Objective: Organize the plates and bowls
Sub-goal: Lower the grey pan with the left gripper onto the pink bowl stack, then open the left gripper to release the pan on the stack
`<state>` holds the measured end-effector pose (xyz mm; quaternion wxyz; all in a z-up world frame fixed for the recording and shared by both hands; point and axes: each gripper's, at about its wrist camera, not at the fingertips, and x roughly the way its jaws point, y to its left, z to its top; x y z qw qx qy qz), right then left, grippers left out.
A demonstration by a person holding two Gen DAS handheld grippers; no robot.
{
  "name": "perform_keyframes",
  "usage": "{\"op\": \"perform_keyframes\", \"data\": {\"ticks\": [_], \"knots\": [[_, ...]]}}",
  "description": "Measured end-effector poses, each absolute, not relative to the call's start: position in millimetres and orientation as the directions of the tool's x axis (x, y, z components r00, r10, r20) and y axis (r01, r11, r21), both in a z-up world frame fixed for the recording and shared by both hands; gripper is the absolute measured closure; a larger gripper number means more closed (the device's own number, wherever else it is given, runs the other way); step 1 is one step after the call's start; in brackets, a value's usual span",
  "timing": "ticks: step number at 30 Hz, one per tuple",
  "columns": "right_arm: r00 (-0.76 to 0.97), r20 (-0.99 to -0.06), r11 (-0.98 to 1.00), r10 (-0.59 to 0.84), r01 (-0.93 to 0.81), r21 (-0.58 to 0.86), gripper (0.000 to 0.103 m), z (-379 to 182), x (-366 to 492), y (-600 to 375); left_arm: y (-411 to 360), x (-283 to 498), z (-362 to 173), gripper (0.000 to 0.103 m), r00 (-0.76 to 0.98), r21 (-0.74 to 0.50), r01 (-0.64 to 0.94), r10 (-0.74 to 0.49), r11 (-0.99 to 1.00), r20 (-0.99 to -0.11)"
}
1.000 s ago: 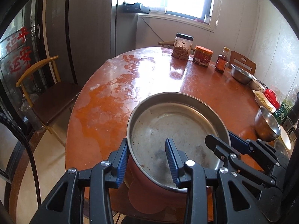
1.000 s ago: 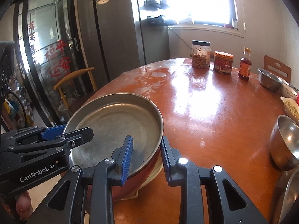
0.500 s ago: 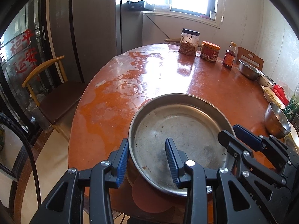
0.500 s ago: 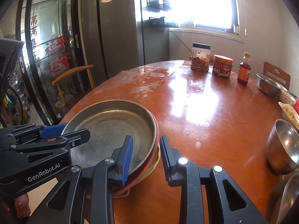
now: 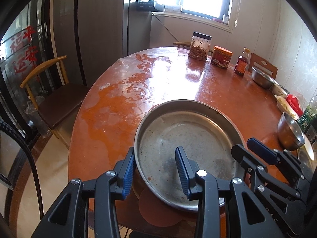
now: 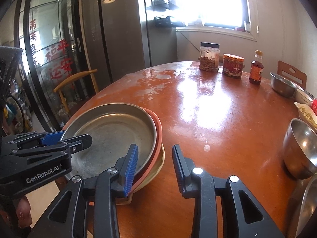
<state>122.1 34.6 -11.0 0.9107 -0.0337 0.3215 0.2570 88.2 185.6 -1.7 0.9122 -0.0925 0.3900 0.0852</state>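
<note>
Item: metal pan (image 5: 188, 136), round, shallow, scuffed inside. Location: near edge of the round red-brown table (image 5: 168, 75), seated on a red plate (image 6: 157, 127) which lies on a cream plate (image 6: 158, 164); the three form one stack.

Left tool (image 5: 154, 166): spread, one finger outside the pan's near rim, the other inside over its floor; pads straddle the wall, and contact with it cannot be told.

Right tool (image 6: 154, 164): spread, its left finger just beside the stack's rim, its right finger over bare table; it grips nothing.

Step in hand, by judgement: stacking of the pan onto the plates, at the point of release.

Outstanding: steel bowl (image 6: 301, 148) at the right edge, second steel bowl (image 6: 282, 84) far side, another metal vessel (image 6: 309, 204) partly seen at lower right.

Next move calls for: lifting both tools clear without dragging the pan, then reaching right for the nearer bowl.

Also present: jar (image 5: 200, 46), red tin (image 5: 221, 57), sauce bottle (image 5: 241, 63).
</note>
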Motion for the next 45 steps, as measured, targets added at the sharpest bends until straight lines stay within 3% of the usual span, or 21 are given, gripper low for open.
{"op": "perform_keyframes", "data": {"ticks": [7,34,45], "knots": [[0.651,-0.603,0.863,0.462,-0.487,0.136,0.064,-11,121,30,189,86,-2,0.063,0.685,-0.124,-0.234,0.073,0.964,-0.725],[0.679,-0.568,0.873,0.465,-0.457,0.169,0.035,1,110,7,187,72,9,0.059,0.702,-0.113,-0.260,0.107,0.959,-0.704],[0.709,-0.533,0.879,0.461,-0.447,0.165,0.030,14,101,-5,195,56,22,0.046,0.725,-0.135,-0.306,0.139,0.942,-0.675]]}}
